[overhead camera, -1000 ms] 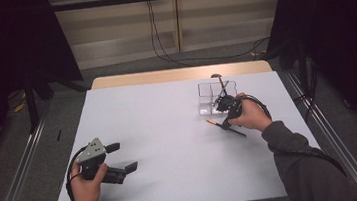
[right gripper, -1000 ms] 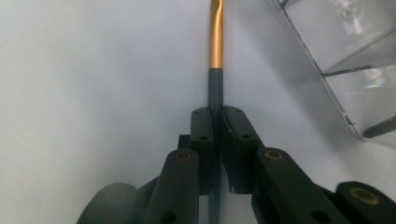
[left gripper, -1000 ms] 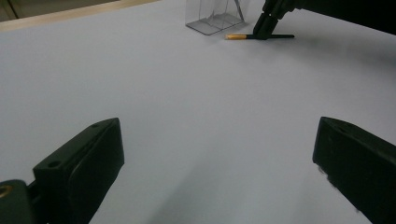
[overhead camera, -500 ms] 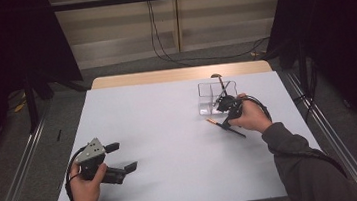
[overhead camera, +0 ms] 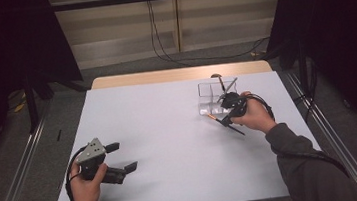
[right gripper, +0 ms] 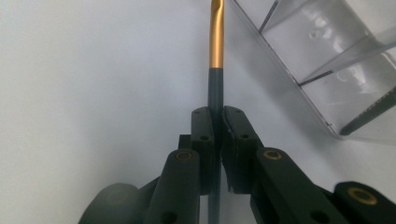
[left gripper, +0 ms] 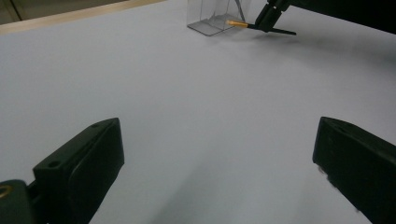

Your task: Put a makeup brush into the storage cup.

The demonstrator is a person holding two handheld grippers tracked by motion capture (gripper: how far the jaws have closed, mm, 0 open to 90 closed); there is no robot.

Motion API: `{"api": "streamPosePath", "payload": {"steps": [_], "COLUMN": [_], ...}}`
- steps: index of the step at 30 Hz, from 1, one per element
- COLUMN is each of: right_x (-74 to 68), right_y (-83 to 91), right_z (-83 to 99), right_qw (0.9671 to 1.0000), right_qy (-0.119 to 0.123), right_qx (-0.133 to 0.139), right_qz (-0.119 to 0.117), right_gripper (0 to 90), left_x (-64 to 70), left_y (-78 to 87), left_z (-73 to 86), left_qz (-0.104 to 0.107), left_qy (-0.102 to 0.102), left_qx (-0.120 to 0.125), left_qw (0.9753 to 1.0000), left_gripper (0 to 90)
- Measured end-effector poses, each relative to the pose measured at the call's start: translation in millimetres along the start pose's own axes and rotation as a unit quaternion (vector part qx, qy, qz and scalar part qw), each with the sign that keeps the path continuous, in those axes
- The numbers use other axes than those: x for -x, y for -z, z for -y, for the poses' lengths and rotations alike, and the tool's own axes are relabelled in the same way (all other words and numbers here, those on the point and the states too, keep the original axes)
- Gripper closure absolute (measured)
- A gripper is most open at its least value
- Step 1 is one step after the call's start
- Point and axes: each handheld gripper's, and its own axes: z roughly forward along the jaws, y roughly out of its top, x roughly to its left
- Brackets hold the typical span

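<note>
A thin tool with a dark shaft and a gold tip (right gripper: 216,44) is clamped in my right gripper (right gripper: 217,116), which is shut on the shaft. Its gold tip (overhead camera: 212,117) lies just off the table, beside the front wall of a clear plastic box (overhead camera: 209,108) at the back right. In the high view my right gripper (overhead camera: 225,120) is held in a hand in front of that box. My left gripper (overhead camera: 122,157) rests open near the front left. Its jaws (left gripper: 219,135) stand wide apart over bare table, with nothing between them.
The clear box (right gripper: 317,56) has compartments, and a couple of dark slim tools (overhead camera: 223,83) stand in it. The white table top (overhead camera: 169,126) spreads between the two hands. From the left gripper view, the box (left gripper: 210,18) and the gold-tipped tool (left gripper: 239,23) are far ahead.
</note>
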Motion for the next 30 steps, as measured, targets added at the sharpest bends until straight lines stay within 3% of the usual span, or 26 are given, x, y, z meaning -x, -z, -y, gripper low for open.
{"api": "streamPosePath", "payload": {"steps": [11,19,30], "right_x": [0.5,1.5,-1.9], "right_y": [12.0,18.6,24.2], "right_z": [5.8,10.9,11.4], "right_qw": [0.9974,0.9918,0.9862], "right_qy": [-0.013,-0.016,-0.014], "right_qx": [0.070,0.126,0.165], "right_qz": [-0.005,-0.011,-0.007], "right_gripper": [84.1,84.1,84.1], "left_x": [1.1,0.3,0.1], "left_y": [-0.9,-1.1,-1.7], "left_z": [-0.3,0.2,0.6], "left_qz": [-0.003,-0.002,0.001], "left_qy": [0.004,0.001,0.003], "left_qx": [0.000,-0.001,0.000], "left_qw": [1.0000,1.0000,1.0000], "left_gripper": [1.9,2.0,2.1]}}
